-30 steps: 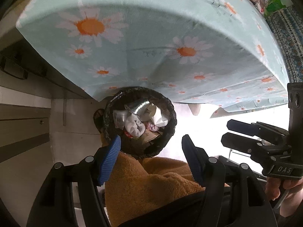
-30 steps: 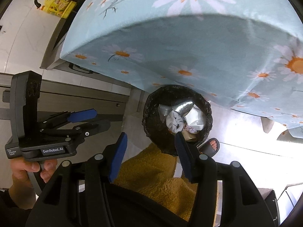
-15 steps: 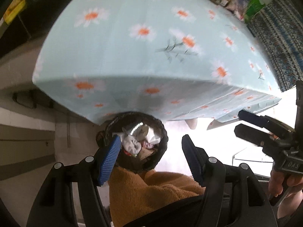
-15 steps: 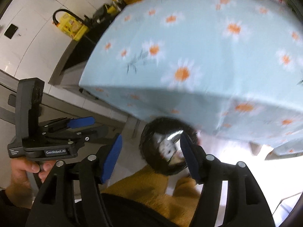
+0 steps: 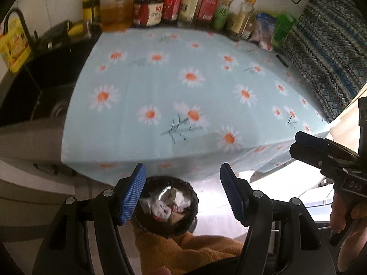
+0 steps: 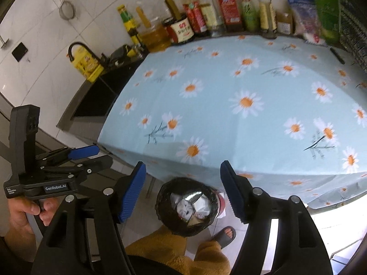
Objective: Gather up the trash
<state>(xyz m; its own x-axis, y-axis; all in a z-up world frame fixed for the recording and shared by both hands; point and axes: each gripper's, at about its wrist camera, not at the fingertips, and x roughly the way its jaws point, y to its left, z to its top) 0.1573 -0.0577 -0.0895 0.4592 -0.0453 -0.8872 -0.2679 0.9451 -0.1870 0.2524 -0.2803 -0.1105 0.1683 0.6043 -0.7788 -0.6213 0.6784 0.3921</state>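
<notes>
A black-lined trash bin [image 5: 195, 202] stands on the floor below the table's front edge, holding crumpled paper, foil and wrappers [image 5: 164, 207]. My left gripper [image 5: 182, 181] hangs high above it, open, with nothing between its blue pads. My right gripper [image 6: 183, 178] is also raised over the bin [image 6: 160, 204]; its jaws are opening and nothing sits between them. Each gripper shows in the other's view: the right gripper [image 5: 304, 145] at the right edge, the left gripper [image 6: 101, 155] at the left, each in a hand.
A table with a light-blue daisy cloth [image 5: 183, 91] fills the middle. Bottles and jars [image 5: 174, 2] line its back edge, with packets [image 6: 321, 11] at the right. A black pen-like object [image 6: 337, 55] lies near them. A dark sink [image 5: 45, 87] is to the left. An orange-clad leg and a sandalled foot [image 6: 226, 233] stand by the bin.
Both grippers have risen, so the views now take in the tabletop instead of the cloth's underside. The bin looks smaller and lower. The right jaws have widened.
</notes>
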